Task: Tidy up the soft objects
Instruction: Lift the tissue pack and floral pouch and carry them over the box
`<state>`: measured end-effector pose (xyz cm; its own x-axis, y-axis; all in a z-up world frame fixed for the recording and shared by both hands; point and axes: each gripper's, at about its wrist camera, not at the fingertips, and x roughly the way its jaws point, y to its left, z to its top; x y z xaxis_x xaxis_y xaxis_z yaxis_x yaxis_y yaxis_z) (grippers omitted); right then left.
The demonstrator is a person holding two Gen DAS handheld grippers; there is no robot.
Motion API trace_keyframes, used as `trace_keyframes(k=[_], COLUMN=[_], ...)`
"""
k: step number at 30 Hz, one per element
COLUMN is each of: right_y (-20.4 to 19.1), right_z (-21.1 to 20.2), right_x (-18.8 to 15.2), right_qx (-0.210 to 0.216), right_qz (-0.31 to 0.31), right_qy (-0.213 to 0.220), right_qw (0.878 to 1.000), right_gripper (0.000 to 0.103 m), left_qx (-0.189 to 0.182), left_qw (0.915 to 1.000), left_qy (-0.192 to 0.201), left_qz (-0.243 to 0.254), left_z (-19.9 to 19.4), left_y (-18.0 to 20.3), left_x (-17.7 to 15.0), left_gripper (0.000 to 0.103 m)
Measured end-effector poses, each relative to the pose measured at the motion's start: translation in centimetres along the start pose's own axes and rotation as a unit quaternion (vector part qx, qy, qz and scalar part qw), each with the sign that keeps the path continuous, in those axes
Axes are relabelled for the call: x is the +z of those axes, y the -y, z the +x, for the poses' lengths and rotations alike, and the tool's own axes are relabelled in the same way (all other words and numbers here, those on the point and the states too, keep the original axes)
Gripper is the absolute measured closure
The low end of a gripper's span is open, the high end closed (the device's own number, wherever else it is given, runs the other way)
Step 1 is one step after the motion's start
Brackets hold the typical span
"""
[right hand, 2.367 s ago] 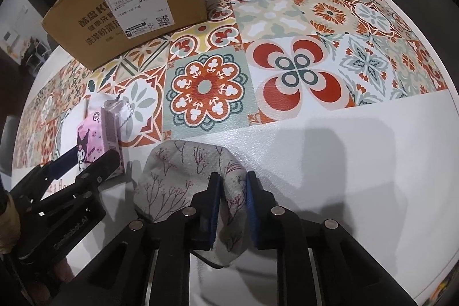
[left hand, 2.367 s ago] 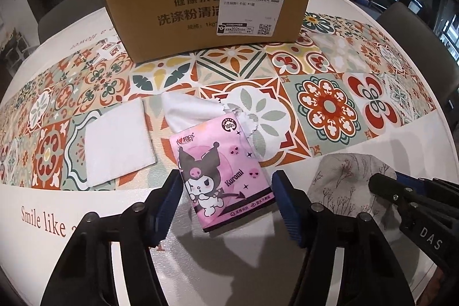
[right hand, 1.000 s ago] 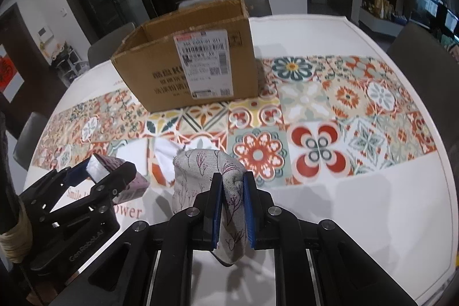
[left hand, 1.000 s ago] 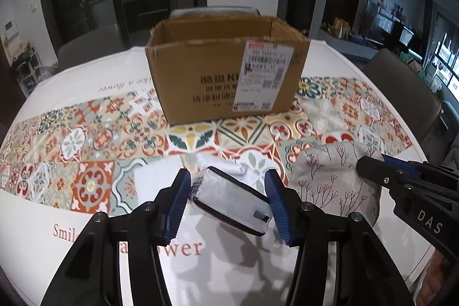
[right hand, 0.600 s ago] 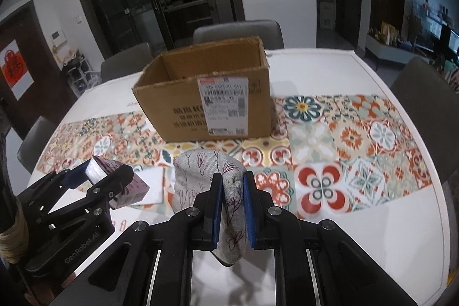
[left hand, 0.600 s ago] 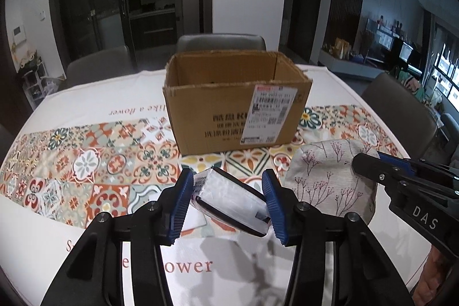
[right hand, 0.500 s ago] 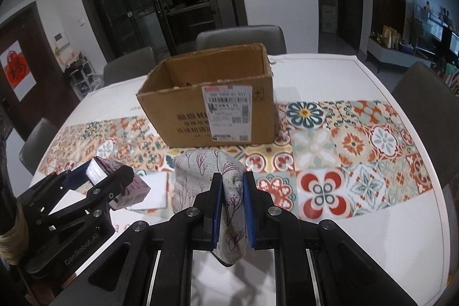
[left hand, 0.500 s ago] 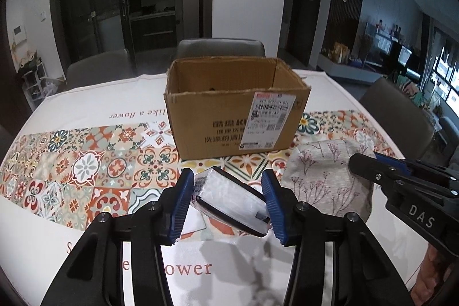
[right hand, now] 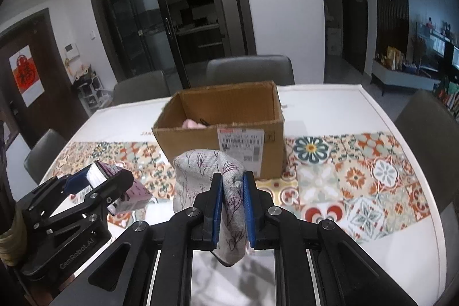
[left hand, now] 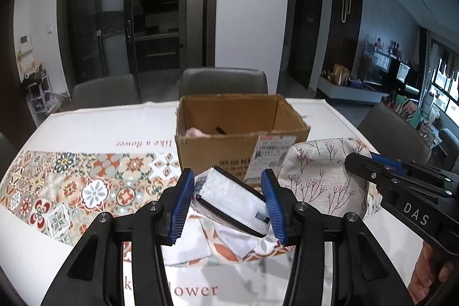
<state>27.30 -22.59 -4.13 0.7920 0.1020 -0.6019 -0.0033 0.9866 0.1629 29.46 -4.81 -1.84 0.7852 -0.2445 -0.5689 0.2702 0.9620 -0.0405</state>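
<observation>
Spanning the white table (right hand: 407, 245), a tiled runner (right hand: 358, 179); left tongs (left hand: 229, 202) clamp a tissue pack (left hand: 229, 201), right tongs (right hand: 232, 208) pinch floral cloth (right hand: 200, 171).

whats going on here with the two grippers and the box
A person is tidying soft things into the open cardboard box. The left gripper holds a tissue pack, and the right gripper is shut on a floral cloth pouch. Both are raised above the table, in front of the box.

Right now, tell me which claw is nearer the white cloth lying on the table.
Left. The left claw, holding the tissue pack, hangs right above the white cloth. The right claw, gripping the floral pouch, is off to its right.
</observation>
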Motion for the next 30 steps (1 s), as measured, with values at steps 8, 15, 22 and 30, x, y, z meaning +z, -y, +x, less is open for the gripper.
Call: trace_keyframes(k=[8,15,22,30], right_y=[-0.4,-0.6,-0.5,-0.4], right_z=[-0.5,-0.5,0.2,1.7], right_x=[2.3,4.5,6.6,9.1], right_qx=[-0.003,-0.003,-0.004,-0.004], right_qz=[-0.009,-0.010,-0.010,-0.014], right_qy=[0.039,0.068,0.088,0.108], right_qw=[0.999,0.998,0.996,0.994], right_gripper=[0.087,0.087,0.087,0.087], left_qx=[0.004,0.007,0.010,0.013], left_qw=[0.9994,0.9983,0.9967,0.9953], left_qy=[0.033,0.059,0.081,0.095], left_qz=[-0.001,0.001,0.003,0.012], left_z=[-0.2,0.0,0.7,2.7], left_y=[-0.3,-0.7,-1.0,-1.3], left_x=[2.3,4.4,6.6,9.2], left_gripper=[0.056,0.056,0.056,0.056])
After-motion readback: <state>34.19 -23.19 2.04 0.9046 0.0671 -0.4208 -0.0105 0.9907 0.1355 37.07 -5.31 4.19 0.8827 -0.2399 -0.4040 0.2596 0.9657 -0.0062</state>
